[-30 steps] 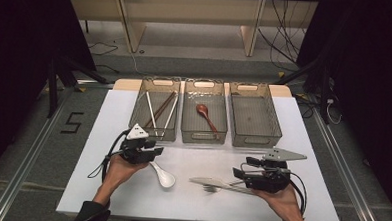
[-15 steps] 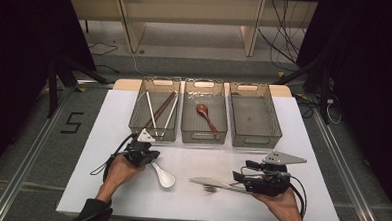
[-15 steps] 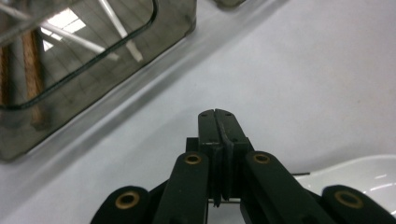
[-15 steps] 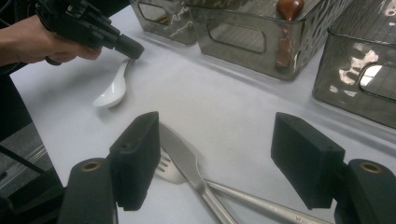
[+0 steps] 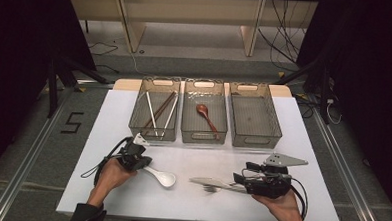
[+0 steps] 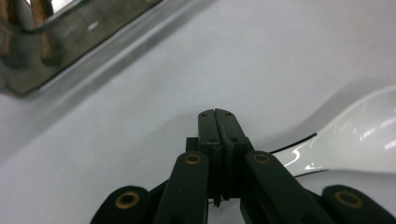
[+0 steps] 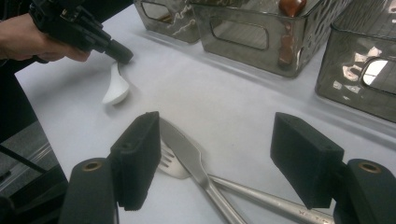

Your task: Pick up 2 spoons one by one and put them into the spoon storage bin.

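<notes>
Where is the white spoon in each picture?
High view: the white spoon lies left of the middle, by the left claw.
Left gripper view: at the right edge.
Right gripper view: upper left, under the far claw.
Shared landmark: the bin with the brown spoon.

A glossy white soup spoon (image 5: 162,177) lies flat on the white bench (image 5: 200,201), bowl up and toward the person's right, its handle end at the left, in front of the leftmost bin. A metal knife (image 7: 191,161) and fork (image 7: 175,169) lie crossed farther right, handles toward the right.
</notes>
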A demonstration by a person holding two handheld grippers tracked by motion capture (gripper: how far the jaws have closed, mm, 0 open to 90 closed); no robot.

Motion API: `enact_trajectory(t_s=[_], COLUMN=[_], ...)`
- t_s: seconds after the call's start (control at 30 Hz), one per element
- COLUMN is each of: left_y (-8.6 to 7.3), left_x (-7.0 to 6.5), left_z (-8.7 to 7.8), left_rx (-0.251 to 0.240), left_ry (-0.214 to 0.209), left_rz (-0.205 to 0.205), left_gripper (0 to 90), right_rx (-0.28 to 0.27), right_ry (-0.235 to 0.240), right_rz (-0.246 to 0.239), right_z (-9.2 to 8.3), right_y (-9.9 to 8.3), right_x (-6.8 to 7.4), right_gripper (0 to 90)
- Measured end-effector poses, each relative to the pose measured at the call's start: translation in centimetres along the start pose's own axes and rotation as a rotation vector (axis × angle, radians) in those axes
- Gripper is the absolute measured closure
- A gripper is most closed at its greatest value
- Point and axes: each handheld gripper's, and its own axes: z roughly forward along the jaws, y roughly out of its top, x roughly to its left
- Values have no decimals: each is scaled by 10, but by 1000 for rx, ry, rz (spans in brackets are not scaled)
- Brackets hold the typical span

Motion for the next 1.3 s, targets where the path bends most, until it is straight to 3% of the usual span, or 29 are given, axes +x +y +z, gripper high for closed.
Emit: enact_trajectory(t_s=[0.6, 1.3], left_y=[-23, -33], left_x=[-11, -26], left_z=[-19, -29], left_rx=[64, 121], left_ry=[-19, -44], left_rz=[-44, -46], left_gripper=[889, 889], right_rx=[2, -3], right_ry=[0, 2], right_rz=[3, -1], right_z=[-2, -3], right_y=[-1, -2], right_x=[1, 2], right_gripper=[342, 340])
